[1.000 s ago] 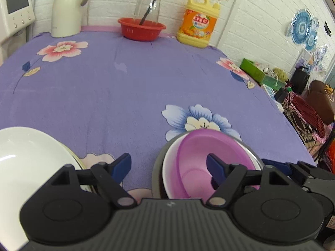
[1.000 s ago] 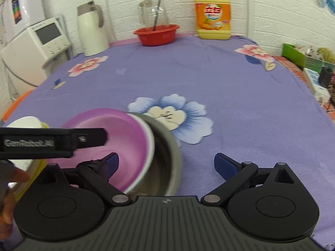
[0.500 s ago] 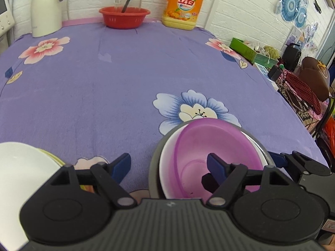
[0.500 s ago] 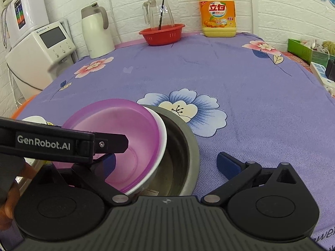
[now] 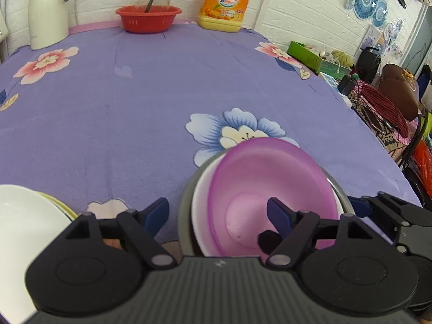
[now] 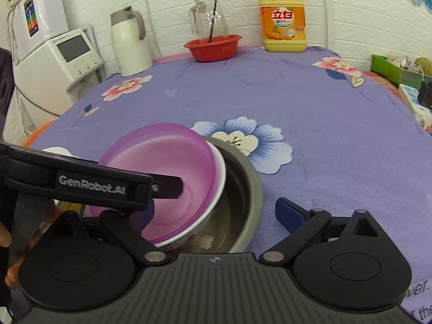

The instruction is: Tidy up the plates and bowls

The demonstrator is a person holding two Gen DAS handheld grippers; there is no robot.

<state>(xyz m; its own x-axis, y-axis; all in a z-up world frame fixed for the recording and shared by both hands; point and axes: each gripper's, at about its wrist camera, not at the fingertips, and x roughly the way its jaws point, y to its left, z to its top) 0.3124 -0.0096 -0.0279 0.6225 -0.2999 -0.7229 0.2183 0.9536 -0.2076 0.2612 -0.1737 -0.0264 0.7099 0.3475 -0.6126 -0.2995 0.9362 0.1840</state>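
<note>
White brick wall (image 6: 364,13) behind; purple floral tablecloth (image 5: 135,108) over table; blue paper fans (image 5: 367,0) on right wall; evenly lit.

Both cameras ride low on the hand-held tools and look forward and down across the table (image 5: 135,102) toward the white brick back wall. The left wrist view sits close over the purple bowl (image 5: 270,189), which fills its lower right, its own gripper (image 5: 217,216) at the bottom edge. The right wrist view stands a little to the right, seeing the same bowl (image 6: 167,178) at lower left. Both share the red basket (image 5: 148,19), the yellow detergent bottle (image 6: 282,19) and the blue flower print (image 6: 243,140).
</note>
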